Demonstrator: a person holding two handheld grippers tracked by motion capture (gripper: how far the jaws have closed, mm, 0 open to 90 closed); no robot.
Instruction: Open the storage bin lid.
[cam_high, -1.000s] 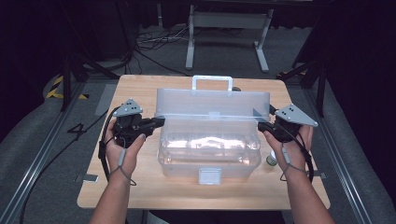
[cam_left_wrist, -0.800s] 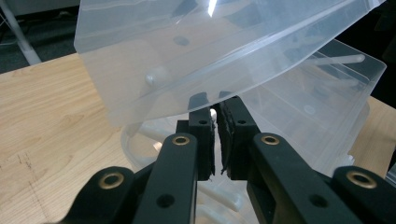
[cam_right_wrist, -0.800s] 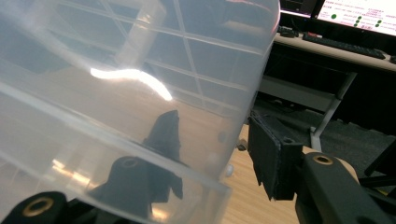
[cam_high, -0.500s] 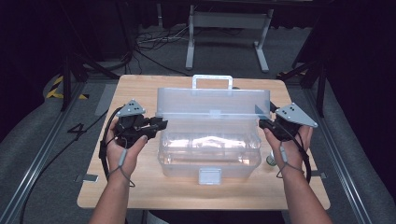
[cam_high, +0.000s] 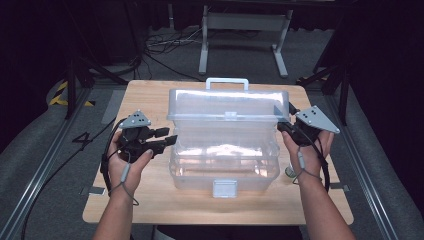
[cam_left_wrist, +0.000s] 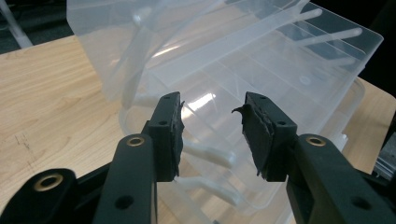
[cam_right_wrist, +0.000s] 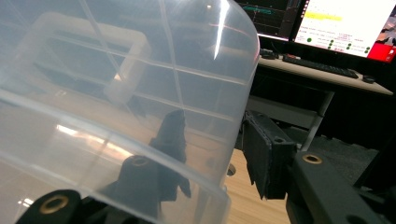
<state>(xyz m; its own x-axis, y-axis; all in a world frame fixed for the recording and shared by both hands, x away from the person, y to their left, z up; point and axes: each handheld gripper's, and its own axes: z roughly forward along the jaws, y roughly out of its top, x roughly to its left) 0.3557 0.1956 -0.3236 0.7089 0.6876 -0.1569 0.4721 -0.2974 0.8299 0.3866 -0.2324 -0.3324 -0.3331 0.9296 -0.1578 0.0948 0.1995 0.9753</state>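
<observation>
1. The right gripper (cam_high: 286, 127) has its jaws set wide, one on each side of the lid's (cam_high: 227, 105) right end wall. In the right gripper view one jaw shows dark through the clear plastic inside the lid (cam_right_wrist: 126, 93) and the other stands outside, just beside the wall. Whether the pads press the wall I cannot tell.
2. The left gripper (cam_high: 167, 138) is open with nothing between its jaws. In the left gripper view the gap between the pads frames the box's (cam_left_wrist: 261, 79) near end, close ahead; no contact shows.
3. The box (cam_high: 225, 160) is clear plastic and stands mid-table (cam_high: 150, 95), between the two grippers. Its lid is lifted at the front and tilts back, with the white handle (cam_high: 227, 81) on its far edge. A white latch (cam_high: 224, 188) hangs at the front of the base.
4. Nothing loose shows inside the base; the left gripper view shows clear ribs and dividers and two white arms (cam_left_wrist: 205, 154) by the near wall.
5. The high view shows both hands, the left hand (cam_high: 127, 162) and right hand (cam_high: 305, 152), each with a cord round the wrist, and a small object (cam_high: 289, 172) on the table by the box's right front corner.
6. The right gripper view alone shows a lit monitor (cam_right_wrist: 348, 25) and keyboard (cam_right_wrist: 322, 65) on a desk beyond the table.
</observation>
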